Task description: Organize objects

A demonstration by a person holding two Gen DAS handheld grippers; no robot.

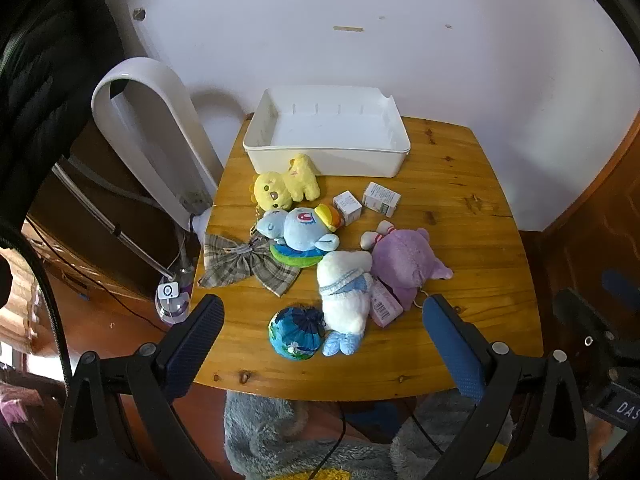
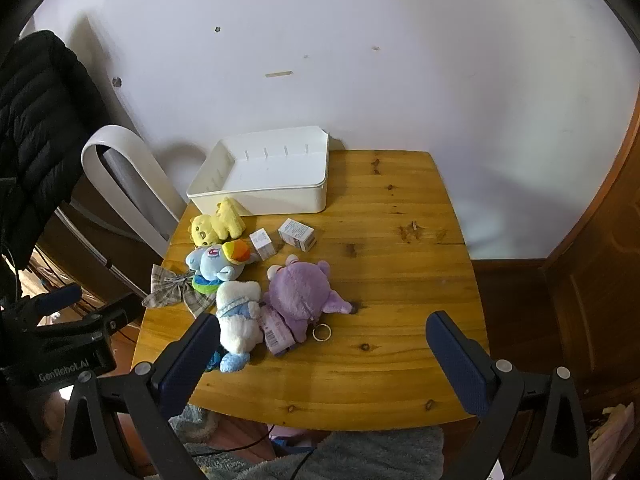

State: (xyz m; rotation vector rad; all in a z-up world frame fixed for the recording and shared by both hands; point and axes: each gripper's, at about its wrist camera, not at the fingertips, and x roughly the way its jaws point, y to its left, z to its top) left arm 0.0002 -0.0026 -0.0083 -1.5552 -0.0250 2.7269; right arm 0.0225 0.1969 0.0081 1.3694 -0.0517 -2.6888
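Note:
A white bin (image 1: pixel 326 158) (image 2: pixel 260 200) stands empty at the back of the wooden table (image 1: pixel 460 240) (image 2: pixel 392 272). In front of it lie a yellow plush (image 1: pixel 286 184) (image 2: pixel 218 226), a blue pony plush (image 1: pixel 300 232) (image 2: pixel 218 262), a white plush (image 1: pixel 344 292) (image 2: pixel 238 316), a purple plush (image 1: pixel 404 262) (image 2: pixel 300 292), a plaid bow (image 1: pixel 248 264) (image 2: pixel 176 290), a blue pouch (image 1: pixel 296 332), a pink box (image 1: pixel 384 306) (image 2: pixel 274 332) and two small white boxes (image 1: pixel 380 199) (image 2: pixel 297 234). My left gripper (image 1: pixel 322 316) and right gripper (image 2: pixel 322 332) are open and empty, held above the table's near edge.
A white arch-shaped appliance (image 1: pixel 148 128) (image 2: pixel 124 184) stands left of the table by the wall. A black jacket (image 2: pixel 36 120) hangs at the far left. Grey fluffy fabric (image 1: pixel 300 440) lies below the table's near edge. A key ring (image 2: pixel 321 333) lies by the purple plush.

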